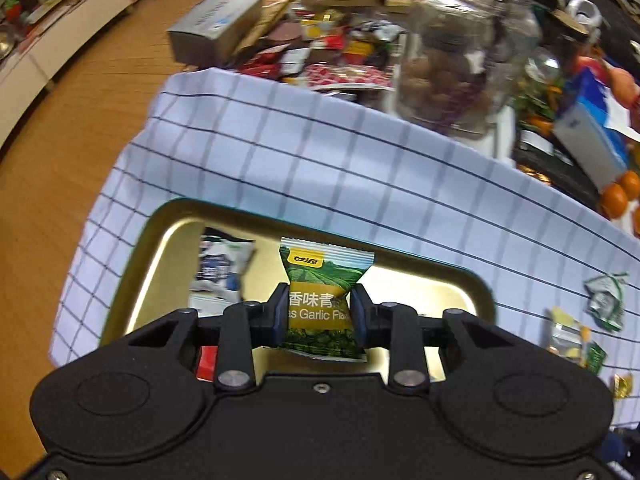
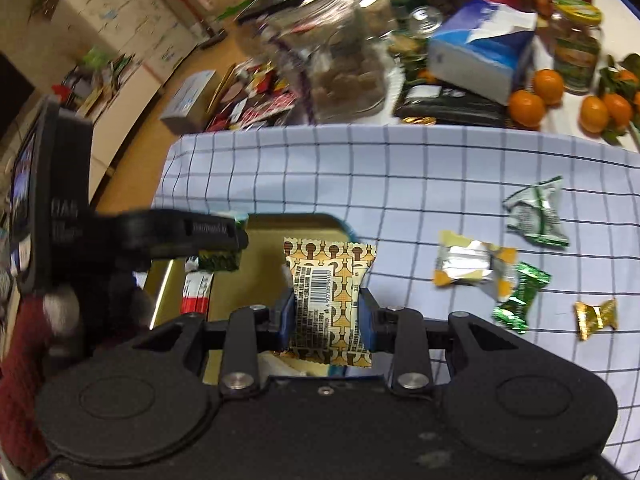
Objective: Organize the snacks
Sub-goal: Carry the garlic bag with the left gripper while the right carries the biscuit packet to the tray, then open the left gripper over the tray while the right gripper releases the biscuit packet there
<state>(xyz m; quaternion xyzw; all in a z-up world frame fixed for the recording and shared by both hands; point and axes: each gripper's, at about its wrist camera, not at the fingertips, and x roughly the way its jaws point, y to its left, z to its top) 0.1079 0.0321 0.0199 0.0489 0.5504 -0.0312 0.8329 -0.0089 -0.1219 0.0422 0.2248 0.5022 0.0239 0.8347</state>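
Gold tray (image 1: 168,236) on checked blue cloth (image 1: 360,168), holding a blue-white packet (image 1: 220,268) and a red-white one (image 2: 196,292). Above the tray, green garlic-pea packet (image 1: 320,300) with yellow band, pinched upright in the left gripper (image 1: 320,312); beside it, tan patterned packet (image 2: 328,300) with barcode, clamped upright in the right gripper (image 2: 328,316). On the cloth to the right, loose wrapped snacks: green-white (image 2: 536,216), yellow-silver (image 2: 472,264), green foil (image 2: 520,296), gold (image 2: 596,316); beyond, glass jar (image 2: 348,60), tissue box (image 2: 480,56), oranges (image 2: 528,108).
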